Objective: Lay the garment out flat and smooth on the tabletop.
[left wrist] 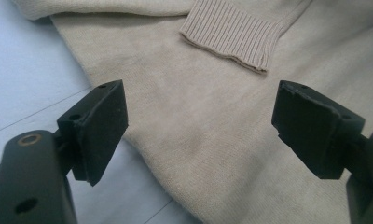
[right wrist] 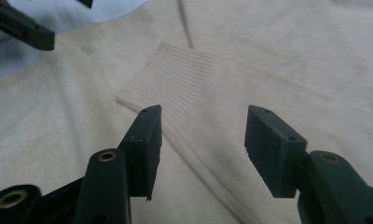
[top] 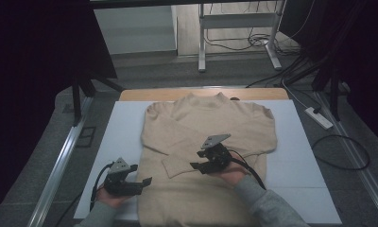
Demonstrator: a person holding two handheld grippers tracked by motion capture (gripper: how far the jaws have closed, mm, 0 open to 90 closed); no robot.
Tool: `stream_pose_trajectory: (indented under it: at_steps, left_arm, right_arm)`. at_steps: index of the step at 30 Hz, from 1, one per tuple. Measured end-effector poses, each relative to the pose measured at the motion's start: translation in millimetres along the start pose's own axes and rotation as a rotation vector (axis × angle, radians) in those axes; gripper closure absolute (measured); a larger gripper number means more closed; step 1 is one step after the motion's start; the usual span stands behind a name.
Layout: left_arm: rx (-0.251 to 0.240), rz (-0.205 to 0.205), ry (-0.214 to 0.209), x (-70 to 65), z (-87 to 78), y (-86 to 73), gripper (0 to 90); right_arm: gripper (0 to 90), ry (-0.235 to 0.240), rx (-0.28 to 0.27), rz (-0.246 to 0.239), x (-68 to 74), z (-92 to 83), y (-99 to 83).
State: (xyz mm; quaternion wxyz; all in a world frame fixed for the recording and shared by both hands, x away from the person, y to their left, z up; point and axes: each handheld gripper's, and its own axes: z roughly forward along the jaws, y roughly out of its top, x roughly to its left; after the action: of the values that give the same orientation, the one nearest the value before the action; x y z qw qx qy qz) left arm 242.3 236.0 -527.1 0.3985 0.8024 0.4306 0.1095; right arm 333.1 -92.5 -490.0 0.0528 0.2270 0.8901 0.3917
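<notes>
Clearly, the main hazard lies at the left, where the left gripper [top: 142, 182] is held with its jaws spread wide and nothing between them, just at the sweater's [top: 210, 142] left side edge near the hem. If that edge were pinched too shallowly, only the top layer of knit could be caught, and the body would be dragged askew across the white board [top: 125, 123] rather than folded cleanly. In the left gripper view the beige knit [left wrist: 198, 140] is seen as soft, fine-gauge and matte, with the side edge running diagonally between the black padded jaws.

Further right, the folded sleeve is laid across the chest, its ribbed cuff [top: 170, 166] resting on the body of the garment. The cuff [right wrist: 170, 79] is marked by narrow vertical ribs and a straight hem, denser than the cloth around it. It could be snagged and pulled out of its fold, judging by how close the right gripper [top: 200, 166] is kept above it.

That right gripper is released, its jaws apart with nothing pressed between them; the sleeve merely lies beneath. A loose, stretchy knit of this kind is likely to slump or wrinkle if lifted unevenly.
</notes>
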Motion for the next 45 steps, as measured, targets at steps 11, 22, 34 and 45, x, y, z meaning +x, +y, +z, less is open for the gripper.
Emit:
stream_pose_trajectory:
  at_steps: [11,22,34,45]
  left_arm:
    - [0.005,0.001,-0.001,0.4,1.2,-0.1,18.0]
    - [0.007,-0.001,-0.003,0.3,1.4,-0.5,18.0]
    - [0.01,-0.003,-0.004,0.7,1.8,-1.0,18.0]
    - [0.015,-0.003,-0.003,1.5,2.4,-1.5,18.1]
  right_arm:
    - [40.3,0.049,0.069,-0.067,29.4,25.5,5.3]
    - [35.7,0.025,0.1,-0.103,44.2,68.0,24.9]
    - [75.6,-0.02,0.147,-0.087,39.4,75.6,26.3]
    - [84.4,-0.015,0.025,-0.023,21.6,43.7,20.4]
